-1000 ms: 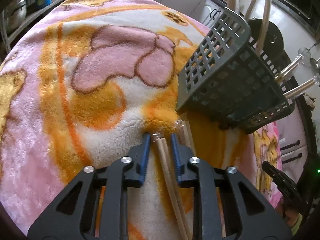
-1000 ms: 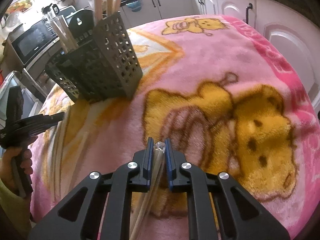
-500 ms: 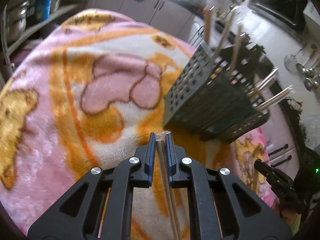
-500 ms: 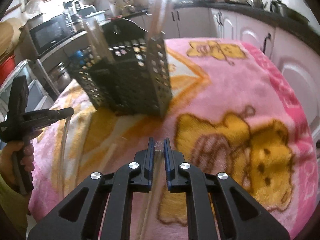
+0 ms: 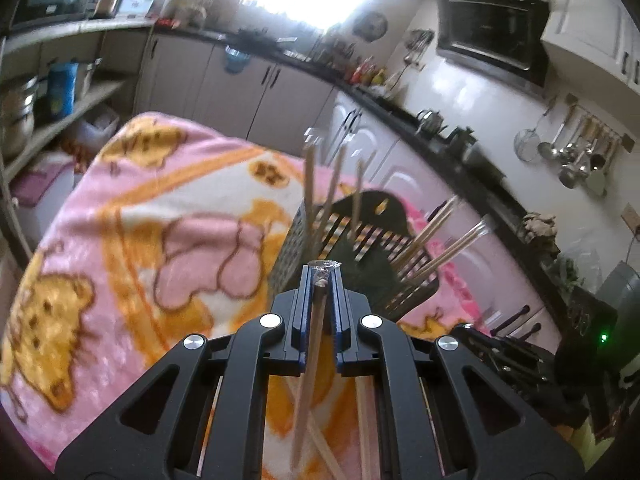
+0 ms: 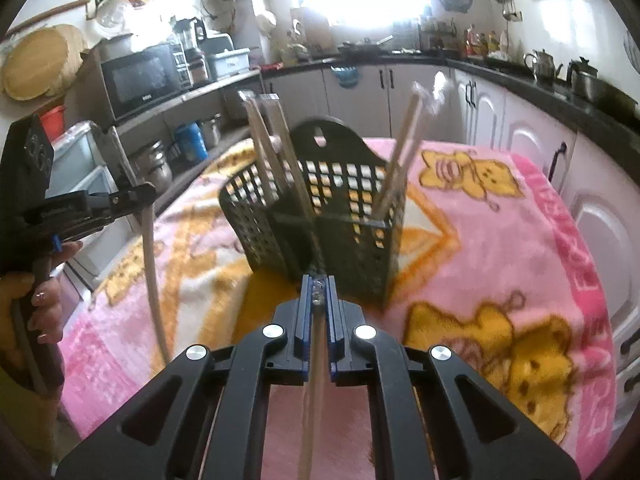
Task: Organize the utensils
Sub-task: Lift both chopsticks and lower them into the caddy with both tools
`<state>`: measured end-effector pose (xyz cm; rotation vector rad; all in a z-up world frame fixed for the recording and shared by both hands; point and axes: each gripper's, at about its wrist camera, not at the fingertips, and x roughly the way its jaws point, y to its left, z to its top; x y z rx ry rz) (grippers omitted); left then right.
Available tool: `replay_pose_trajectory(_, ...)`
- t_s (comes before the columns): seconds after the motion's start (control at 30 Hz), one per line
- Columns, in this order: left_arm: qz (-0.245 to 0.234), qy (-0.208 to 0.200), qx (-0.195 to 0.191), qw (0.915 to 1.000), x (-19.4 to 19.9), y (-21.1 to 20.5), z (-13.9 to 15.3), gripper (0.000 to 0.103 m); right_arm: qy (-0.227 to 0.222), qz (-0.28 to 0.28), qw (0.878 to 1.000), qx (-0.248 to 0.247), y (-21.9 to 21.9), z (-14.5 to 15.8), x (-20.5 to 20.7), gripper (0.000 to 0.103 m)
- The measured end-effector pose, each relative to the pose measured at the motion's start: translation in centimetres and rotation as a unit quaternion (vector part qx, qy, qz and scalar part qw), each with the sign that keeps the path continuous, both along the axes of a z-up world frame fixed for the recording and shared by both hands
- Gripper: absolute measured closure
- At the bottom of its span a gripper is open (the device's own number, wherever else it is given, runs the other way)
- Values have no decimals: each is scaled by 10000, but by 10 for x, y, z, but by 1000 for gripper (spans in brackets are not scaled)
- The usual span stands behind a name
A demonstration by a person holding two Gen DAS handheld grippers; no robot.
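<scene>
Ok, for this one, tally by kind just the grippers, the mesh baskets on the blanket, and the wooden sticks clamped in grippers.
Grippers: 2 (left gripper, right gripper)
Black mesh basket: 1
Clamped wooden sticks: 2 (left-held stick, right-held stick)
Total: 5
</scene>
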<state>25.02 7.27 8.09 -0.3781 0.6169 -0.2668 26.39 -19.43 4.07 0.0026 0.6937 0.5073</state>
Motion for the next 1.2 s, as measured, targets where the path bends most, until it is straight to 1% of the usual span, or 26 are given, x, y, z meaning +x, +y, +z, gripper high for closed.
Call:
replay_pose_trajectory(0.37,-139,-633,93,9979,1,-9,58,100,-643,43,9974,326,10,58,1,97)
replay_pose_trajectory(0.53,-99,-952,230,9951,12,-16,87,100,-1032,-14,9933,513,12,91,7,97)
replay_pose_trajectory(0.63,-61,-1113,308,9933,18,-21,100,100,-1366,-97,9893,499,13,111,11,97)
replay_pose_trajectory(0.83,12,-1334,339,9905,37,-29,117,100,-1758,-174,9828,547,17,143,27,97)
replay_pose_trajectory(0.93,66,-1504,370,9879,44,-34,121,100,-1957,-247,9785,595,17,153,34,97)
replay_pose_trajectory(1.13,116,-1615,274,9864,63,-42,119,100,-2174,-489,9724,693,9,161,53,97)
replay_pose_trajectory(1.2,144,-1657,311,9856,66,-45,116,100,-2238,-578,9706,666,8,161,60,97)
